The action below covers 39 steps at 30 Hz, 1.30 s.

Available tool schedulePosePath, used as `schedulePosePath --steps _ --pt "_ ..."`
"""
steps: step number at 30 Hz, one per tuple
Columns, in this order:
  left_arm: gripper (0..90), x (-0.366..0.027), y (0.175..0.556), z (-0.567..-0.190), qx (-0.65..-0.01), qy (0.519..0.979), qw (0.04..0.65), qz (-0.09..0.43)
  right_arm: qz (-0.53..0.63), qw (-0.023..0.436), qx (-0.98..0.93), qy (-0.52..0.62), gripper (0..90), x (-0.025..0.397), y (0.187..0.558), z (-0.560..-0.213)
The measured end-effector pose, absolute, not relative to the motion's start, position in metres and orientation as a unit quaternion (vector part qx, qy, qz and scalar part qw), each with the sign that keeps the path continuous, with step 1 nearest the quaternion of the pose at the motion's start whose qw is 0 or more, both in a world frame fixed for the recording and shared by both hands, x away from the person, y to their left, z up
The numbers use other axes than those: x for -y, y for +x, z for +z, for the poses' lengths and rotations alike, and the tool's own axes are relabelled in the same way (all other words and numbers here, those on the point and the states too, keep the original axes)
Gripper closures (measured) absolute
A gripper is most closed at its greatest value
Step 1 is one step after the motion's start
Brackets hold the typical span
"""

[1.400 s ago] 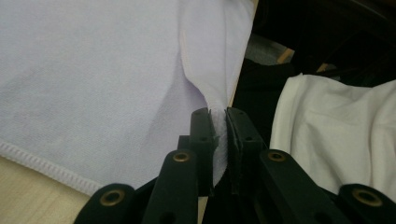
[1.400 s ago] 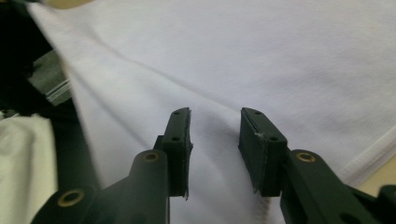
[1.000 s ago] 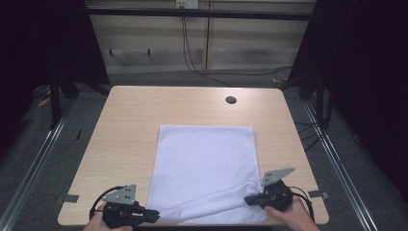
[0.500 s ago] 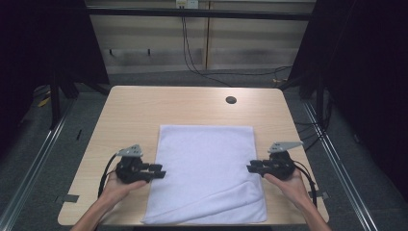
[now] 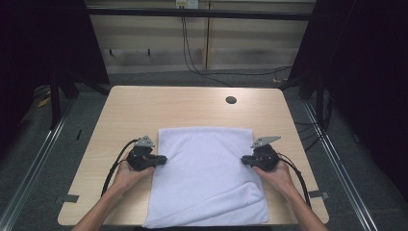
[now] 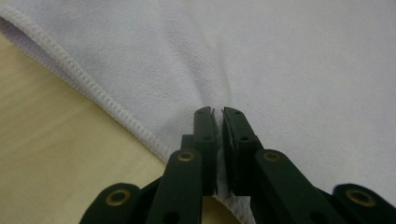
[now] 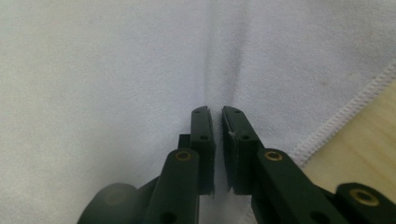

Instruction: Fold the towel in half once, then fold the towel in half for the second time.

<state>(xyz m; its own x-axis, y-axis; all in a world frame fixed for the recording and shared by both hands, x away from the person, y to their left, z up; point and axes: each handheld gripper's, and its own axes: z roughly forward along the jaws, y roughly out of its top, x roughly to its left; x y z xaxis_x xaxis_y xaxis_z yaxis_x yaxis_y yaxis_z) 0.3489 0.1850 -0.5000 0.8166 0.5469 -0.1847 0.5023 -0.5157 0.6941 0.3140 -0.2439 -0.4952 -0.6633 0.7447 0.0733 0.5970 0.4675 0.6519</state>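
High view first: a white towel (image 5: 207, 175) lies flat on the table (image 5: 192, 108), its near hem at the table's near edge and its far hem about halfway across. Every place below is given from that towel.

At the towel's left edge, a little nearer its far corner than its near one, sits the left gripper (image 5: 161, 159), held in the person's left hand (image 5: 126, 174). Its jaws point inward across the hem. In the left gripper view the two black jaws are almost together, with only a thin slit between them, and cloth is pinched in that slit; a crease runs up the towel from the tips. The stitched hem passes just left of the jaws, with bare wood beyond it.

At the towel's right edge, about level with the other, sits the right gripper (image 5: 244, 159) in the right hand (image 5: 276, 177), its jaws also pointing inward. In the right gripper view the jaws stand nearly closed on the fabric, a narrow gap showing between the pads, and a fold rises from the tips. The hem runs just right of them.

Beyond the towel's far right corner, well apart from it, a dark round hole (image 5: 231, 100) marks the table.
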Motion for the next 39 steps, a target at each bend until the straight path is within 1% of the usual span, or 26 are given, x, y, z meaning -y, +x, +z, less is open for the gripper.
schedulePosePath --steps 2,3,4,6,10,13,15,16,17,19,20,22,23,24,26,27,30,31,32,33,34,35,36,37,38,39 --pt "85.2 -0.187 0.336 -0.499 -0.290 0.876 0.385 0.028 0.339 0.096 -0.850 0.392 85.0 0.246 0.305 -0.495" --pt "85.3 -0.189 0.325 -0.499 -0.285 0.875 0.390 0.015 0.334 0.091 -0.854 0.389 85.0 0.246 0.297 -0.494" --pt "85.3 -0.189 0.325 -0.499 -0.285 0.875 0.390 0.015 0.334 0.091 -0.854 0.389 85.0 0.246 0.297 -0.494" --pt "85.3 -0.192 0.311 -0.499 -0.280 0.876 0.393 -0.001 0.335 0.080 -0.858 0.380 85.0 0.248 0.280 -0.493" --pt "84.8 -0.196 0.281 -0.497 -0.269 0.881 0.389 -0.026 0.342 0.051 -0.861 0.372 84.6 0.251 0.256 -0.492" --pt "78.7 -0.201 0.270 -0.494 -0.260 0.881 0.393 -0.047 0.334 0.031 -0.869 0.363 82.2 0.250 0.237 -0.489" --pt "72.6 -0.207 0.276 -0.488 -0.257 0.873 0.413 -0.035 0.333 0.043 -0.873 0.353 74.8 0.251 0.233 -0.486" --pt "71.0 -0.211 0.285 -0.486 -0.274 0.862 0.426 -0.034 0.342 0.052 -0.867 0.359 70.1 0.254 0.237 -0.484" --pt "68.3 -0.214 0.295 -0.484 -0.291 0.855 0.429 -0.016 0.357 0.060 -0.856 0.369 67.0 0.258 0.245 -0.480" --pt "64.0 -0.221 0.317 -0.481 -0.319 0.843 0.432 0.011 0.365 0.095 -0.840 0.389 62.2 0.266 0.265 -0.472" --pt "61.3 -0.224 0.330 -0.482 -0.332 0.838 0.433 0.014 0.365 0.110 -0.833 0.402 60.3 0.270 0.277 -0.470" --pt "58.0 -0.227 0.349 -0.485 -0.348 0.834 0.427 0.032 0.375 0.119 -0.816 0.424 59.0 0.279 0.300 -0.468" --pt "55.9 -0.228 0.357 -0.488 -0.358 0.827 0.433 0.024 0.380 0.124 -0.809 0.431 58.6 0.282 0.310 -0.468" --pt "53.4 -0.228 0.363 -0.491 -0.364 0.825 0.433 0.014 0.379 0.119 -0.807 0.437 57.5 0.283 0.320 -0.470" --pt "48.3 -0.222 0.370 -0.495 -0.357 0.836 0.417 0.018 0.373 0.114 -0.809 0.439 55.0 0.285 0.335 -0.476" --pt "46.6 -0.220 0.372 -0.497 -0.355 0.835 0.421 0.016 0.375 0.101 -0.810 0.439 54.5 0.285 0.341 -0.479" --pt "42.7 -0.214 0.376 -0.500 -0.346 0.842 0.414 0.000 0.372 0.081 -0.813 0.441 52.9 0.286 0.348 -0.489" --pt "42.8 -0.213 0.376 -0.500 -0.349 0.837 0.421 -0.005 0.371 0.069 -0.814 0.441 53.0 0.286 0.348 -0.492" --pt "43.5 -0.211 0.376 -0.500 -0.348 0.837 0.422 -0.010 0.365 0.068 -0.817 0.442 53.8 0.285 0.348 -0.494" --pt "47.7 -0.208 0.377 -0.501 -0.342 0.843 0.415 -0.016 0.362 0.062 -0.817 0.444 56.8 0.285 0.348 -0.496" --pt "58.5 -0.204 0.374 -0.502 -0.336 0.852 0.401 0.003 0.363 0.056 -0.821 0.438 61.5 0.285 0.348 -0.497" --pt "73.4 -0.204 0.374 -0.503 -0.329 0.854 0.403 -0.002 0.359 0.060 -0.822 0.438 66.8 0.285 0.347 -0.498" --pt "79.1 -0.204 0.374 -0.503 -0.328 0.854 0.404 -0.009 0.359 0.052 -0.821 0.441 71.9 0.284 0.347 -0.498" --pt "82.6 -0.204 0.373 -0.501 -0.330 0.853 0.404 -0.006 0.357 0.047 -0.824 0.437 78.0 0.284 0.346 -0.497" --pt "83.9 -0.205 0.373 -0.499 -0.330 0.852 0.406 -0.005 0.362 0.049 -0.821 0.438 83.5 0.284 0.345 -0.496" --pt "84.3 -0.206 0.373 -0.496 -0.330 0.849 0.412 -0.001 0.363 0.053 -0.821 0.438 85.7 0.284 0.345 -0.494"
